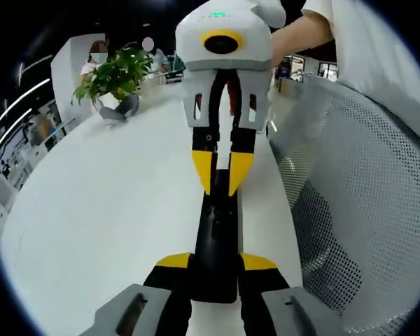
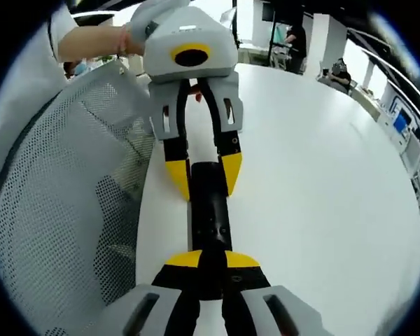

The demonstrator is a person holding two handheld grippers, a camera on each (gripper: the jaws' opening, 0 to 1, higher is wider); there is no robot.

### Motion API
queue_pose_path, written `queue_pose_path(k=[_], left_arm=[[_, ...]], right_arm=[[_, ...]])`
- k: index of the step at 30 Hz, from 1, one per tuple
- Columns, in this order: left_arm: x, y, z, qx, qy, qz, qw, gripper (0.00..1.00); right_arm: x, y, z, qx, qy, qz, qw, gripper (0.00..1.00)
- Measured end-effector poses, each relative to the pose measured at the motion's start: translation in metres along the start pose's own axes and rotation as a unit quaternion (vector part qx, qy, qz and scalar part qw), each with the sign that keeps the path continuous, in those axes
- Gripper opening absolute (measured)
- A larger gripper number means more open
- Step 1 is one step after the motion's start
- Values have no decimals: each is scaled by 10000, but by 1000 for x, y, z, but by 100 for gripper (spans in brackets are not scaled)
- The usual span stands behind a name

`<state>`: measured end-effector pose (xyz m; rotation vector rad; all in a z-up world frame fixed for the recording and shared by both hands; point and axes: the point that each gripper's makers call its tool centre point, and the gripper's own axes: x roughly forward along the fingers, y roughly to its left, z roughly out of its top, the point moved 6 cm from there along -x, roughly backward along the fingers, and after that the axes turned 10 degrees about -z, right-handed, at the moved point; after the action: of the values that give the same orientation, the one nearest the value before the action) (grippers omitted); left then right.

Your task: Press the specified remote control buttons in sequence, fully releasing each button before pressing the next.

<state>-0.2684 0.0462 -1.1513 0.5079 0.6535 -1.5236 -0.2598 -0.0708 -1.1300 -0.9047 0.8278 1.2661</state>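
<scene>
White table (image 1: 112, 210) stretches under both of my grippers, with an open office beyond it. In the left gripper view my left gripper (image 1: 215, 264) has its yellow-tipped jaws closed against the near end of the black remote control (image 1: 215, 241), one on each side, holding it lengthwise on the table. At the far end of the remote, my right gripper (image 1: 221, 171) comes in from above, its yellow tips drawn nearly together and resting at the remote's far end; I cannot tell whether they grip it or only press on it.

In the right gripper view the same remote (image 2: 210, 210) lies between my right gripper's own jaws (image 2: 210, 260), which sit narrow on its near end, while the left gripper (image 2: 199, 178) clamps its far end, tips on either side.

Beside the remote, off the table edge, stands a grey mesh chair back (image 1: 350, 196). Further out, a potted green plant (image 1: 115, 80) sits on the table, and a person's arm (image 1: 301, 31) reaches to the right gripper.
</scene>
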Motion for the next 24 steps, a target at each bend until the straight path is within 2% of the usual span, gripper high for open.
queue_pose_path(k=[2, 4, 5, 8, 11, 12, 15, 18, 20, 22, 24], left_arm=[[0, 0, -2, -77, -145, 49, 9999, 24], [0, -1, -3, -93, -264, 92, 9996, 24], [0, -1, -4, -96, -321, 106, 9994, 25], [0, 0, -6, -210, -506, 156, 9984, 25], [0, 0, -6, -299, -592, 164, 9977, 26], [0, -1, -6, -294, -595, 168, 9977, 26], [0, -2, -7, -285, -648, 164, 9974, 26], [0, -3, -7, -303, -660, 175, 9972, 26], [0, -3, -7, -295, -672, 191, 9971, 26], [0, -3, -7, -285, -665, 187, 9972, 26], [1, -3, -7, -264, -650, 174, 9974, 26]], right_arm=[[2, 0, 3, -79, 203, 16, 9998, 6], [2, 1, 4, -182, 234, 0, 9996, 6], [1, 1, 2, -179, 189, -1, 9997, 6], [-1, 0, -3, 262, -220, -83, 9994, 6], [-2, 1, -8, 119, -569, -100, 9983, 7], [-3, 1, -9, 56, -622, -97, 9980, 7], [-2, 0, -9, 276, -697, -90, 9971, 7], [-2, 1, -8, 235, -746, -120, 9969, 6], [-1, 3, -6, 72, -741, -121, 9972, 5], [-1, 5, -3, -384, -711, -77, 9967, 2], [0, 5, -1, -414, -622, -96, 9972, 2]])
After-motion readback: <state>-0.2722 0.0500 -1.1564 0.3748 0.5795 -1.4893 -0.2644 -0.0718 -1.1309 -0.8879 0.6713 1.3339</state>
